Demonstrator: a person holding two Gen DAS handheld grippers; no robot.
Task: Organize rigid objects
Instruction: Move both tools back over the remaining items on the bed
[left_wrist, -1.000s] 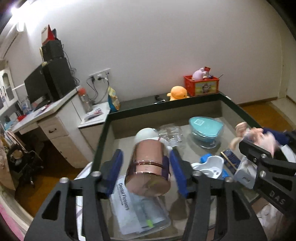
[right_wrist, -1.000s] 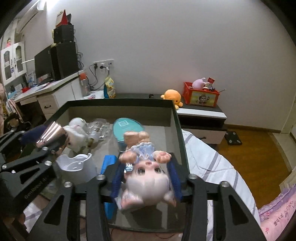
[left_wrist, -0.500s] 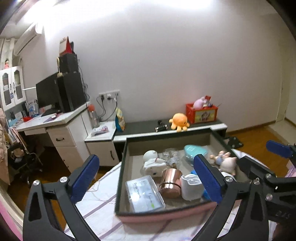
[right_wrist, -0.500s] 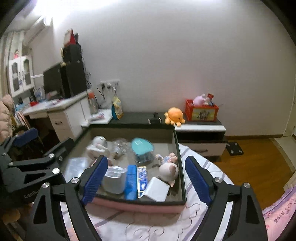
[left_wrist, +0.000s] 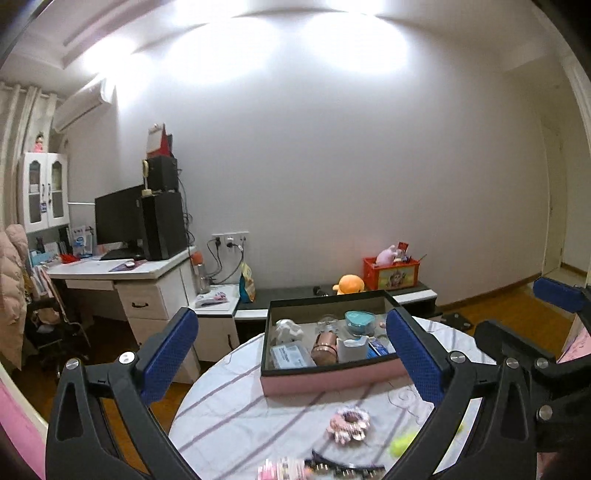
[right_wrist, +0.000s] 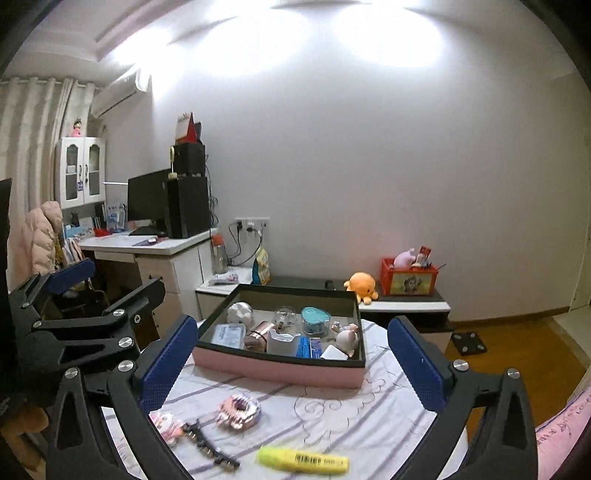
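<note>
Both wrist views, looking over a round bench covered with a white cloth with purple stripes (right_wrist: 332, 417). A shallow pink box with a dark rim (right_wrist: 280, 363) stands on the far side of the bench and already holds several rigid pieces: a copper-coloured metal cup lying on its side (right_wrist: 260, 334), a white plastic holder (right_wrist: 282, 341), a teal lidded container (right_wrist: 314, 319), a small pale doll figure (right_wrist: 347, 336) and a clear flat case with a printed label (right_wrist: 229, 334).

Loose on the cloth, nearer the cameras: a yellow highlighter pen (right_wrist: 303, 459), a black hair clip with a row of teeth (right_wrist: 208, 445) and a pink ruffled hair tie (right_wrist: 238, 406).

- Handling. The highlighter is probably light, stiff and smooth — best taken across the middle of its barrel, where it cannot pivot. The clip is thin and lies flat, so it may be hard to lift off the cloth; the hair tie looks soft.
- Left tongs (left_wrist: 291, 354): blue pads spread fully wide, nothing between them, nothing touched.
- Right tongs (right_wrist: 291, 360): jaws opening, already wide — empty, clear of box and cloth.
</note>
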